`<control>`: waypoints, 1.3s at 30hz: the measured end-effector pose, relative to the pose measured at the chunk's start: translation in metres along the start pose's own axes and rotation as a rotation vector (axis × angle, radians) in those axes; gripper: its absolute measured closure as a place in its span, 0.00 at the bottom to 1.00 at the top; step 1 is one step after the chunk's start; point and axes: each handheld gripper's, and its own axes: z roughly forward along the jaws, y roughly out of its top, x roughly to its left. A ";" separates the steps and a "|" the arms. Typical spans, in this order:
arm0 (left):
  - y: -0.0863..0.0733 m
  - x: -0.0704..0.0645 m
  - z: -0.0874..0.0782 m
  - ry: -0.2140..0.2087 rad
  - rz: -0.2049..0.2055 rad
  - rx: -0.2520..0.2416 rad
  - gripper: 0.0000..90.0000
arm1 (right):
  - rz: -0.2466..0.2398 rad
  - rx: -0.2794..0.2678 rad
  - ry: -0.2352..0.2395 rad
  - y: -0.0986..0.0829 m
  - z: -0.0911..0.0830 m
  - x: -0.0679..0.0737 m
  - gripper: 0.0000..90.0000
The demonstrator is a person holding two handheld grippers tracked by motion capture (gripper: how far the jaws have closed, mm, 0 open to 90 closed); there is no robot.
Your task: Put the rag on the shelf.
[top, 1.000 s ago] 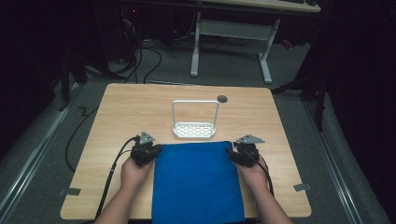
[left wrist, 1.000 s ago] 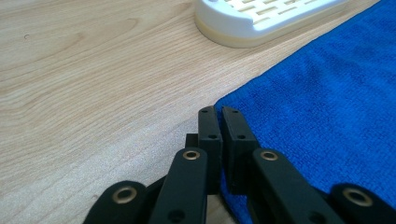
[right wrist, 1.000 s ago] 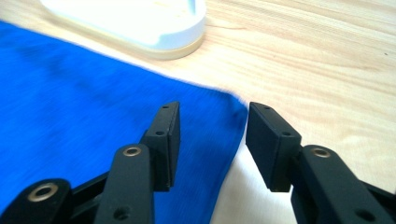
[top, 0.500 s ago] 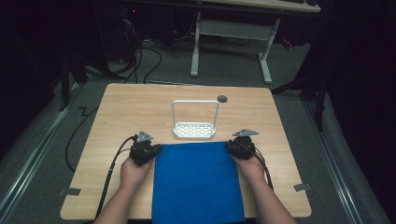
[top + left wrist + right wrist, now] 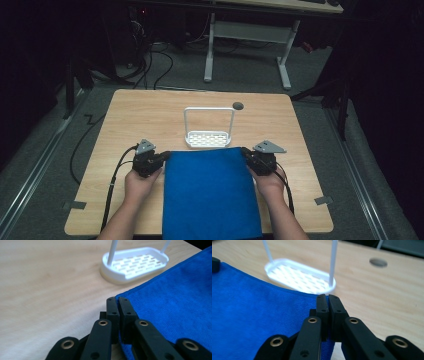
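While each gripper pinches a far corner of the blue cloth (image 5: pixel 210 192), left gripper (image 5: pixel 117 305) and right gripper (image 5: pixel 328 302) sit equally near the white rack (image 5: pixel 208 138) just beyond that edge

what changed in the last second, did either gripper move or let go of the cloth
The right gripper slid inward along the blue cloth's far edge and sits at its far right corner. The left gripper stayed at the far left corner. Both are shut on the cloth; the white rack hasn't moved.
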 end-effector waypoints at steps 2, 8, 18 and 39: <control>0.000 -0.005 -0.011 0.001 0.004 -0.051 0.98 | 0.007 -0.053 0.005 0.001 -0.009 0.004 0.98; 0.003 -0.020 -0.028 0.012 0.032 -0.140 0.98 | -0.026 -0.128 0.006 -0.005 -0.024 0.013 0.98; 0.017 -0.042 -0.052 0.020 0.086 -0.258 0.98 | -0.002 -0.256 0.005 0.002 -0.053 0.012 0.98; 0.054 -0.071 -0.105 0.016 0.179 -0.486 0.98 | -0.087 -0.461 -0.046 0.037 -0.105 0.028 0.98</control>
